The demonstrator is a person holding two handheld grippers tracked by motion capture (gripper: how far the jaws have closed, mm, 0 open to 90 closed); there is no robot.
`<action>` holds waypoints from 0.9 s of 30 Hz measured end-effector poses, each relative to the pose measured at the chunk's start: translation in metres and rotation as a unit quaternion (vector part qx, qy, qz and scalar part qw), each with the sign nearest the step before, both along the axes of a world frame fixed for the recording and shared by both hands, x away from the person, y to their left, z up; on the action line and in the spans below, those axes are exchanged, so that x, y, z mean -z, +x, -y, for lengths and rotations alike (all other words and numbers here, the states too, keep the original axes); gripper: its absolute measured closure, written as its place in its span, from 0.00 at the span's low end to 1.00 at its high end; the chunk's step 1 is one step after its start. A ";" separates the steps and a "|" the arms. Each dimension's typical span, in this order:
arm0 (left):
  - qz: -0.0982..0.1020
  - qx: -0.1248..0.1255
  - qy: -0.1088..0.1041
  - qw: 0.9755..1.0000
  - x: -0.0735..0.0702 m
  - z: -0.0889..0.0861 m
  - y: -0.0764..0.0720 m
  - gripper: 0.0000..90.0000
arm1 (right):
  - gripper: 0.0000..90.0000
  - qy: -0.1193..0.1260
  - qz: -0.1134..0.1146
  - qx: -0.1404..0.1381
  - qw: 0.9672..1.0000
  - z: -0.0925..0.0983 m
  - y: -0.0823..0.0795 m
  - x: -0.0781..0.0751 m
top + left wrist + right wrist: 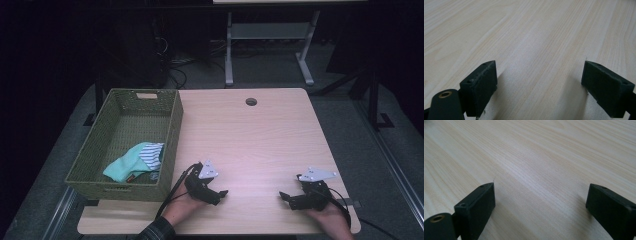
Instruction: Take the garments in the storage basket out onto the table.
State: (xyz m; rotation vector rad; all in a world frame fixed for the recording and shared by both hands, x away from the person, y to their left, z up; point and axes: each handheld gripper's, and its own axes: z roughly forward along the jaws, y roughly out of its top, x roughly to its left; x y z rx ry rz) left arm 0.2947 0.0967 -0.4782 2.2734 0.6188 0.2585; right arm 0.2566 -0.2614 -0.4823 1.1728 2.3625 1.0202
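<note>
At the near edge of the tabletop point(260, 135), the left gripper point(220, 194) sits low over the wood in the person's left hand point(182, 204), its tips pointing inward toward the middle; its jaws stand wide apart with bare wood grain between them, as the left gripper view shows; the right gripper point(283, 196), held in the right hand point(332, 217), mirrors it from the other side, pointing inward, jaws likewise spread wide and holding nothing; the two grippers are well apart, with plain tabletop between them; farther back and to the left, a green woven basket point(172, 125) rests on the left part of the tabletop, its near corner close to the left gripper; inside it, toward the near end, lies a teal cloth point(125, 164) with a striped cloth point(151, 154) touching its right side; beyond, near the far edge, a round hole point(251, 102) is cut in the tabletop.
</note>
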 end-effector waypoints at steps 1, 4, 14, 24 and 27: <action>0.000 0.000 0.000 1.000 0.000 0.000 0.000 0.14 | 0.09 0.000 0.000 -0.001 1.000 0.000 0.000 0.000; 0.000 0.000 0.000 1.000 0.000 0.000 0.000 0.14 | 0.09 0.000 0.000 -0.001 1.000 0.000 0.000 0.000; -0.003 -0.002 0.010 1.000 -0.002 0.001 0.000 0.14 | 0.08 0.001 -0.001 -0.001 1.000 0.000 0.000 0.000; 0.000 -0.001 0.024 1.000 -0.010 -0.001 0.000 0.14 | 0.07 -0.001 -0.001 -0.006 1.000 0.000 0.001 0.000; 0.003 -0.003 0.022 1.000 -0.012 -0.002 0.000 0.14 | 0.07 -0.001 -0.002 -0.008 1.000 -0.001 0.000 0.000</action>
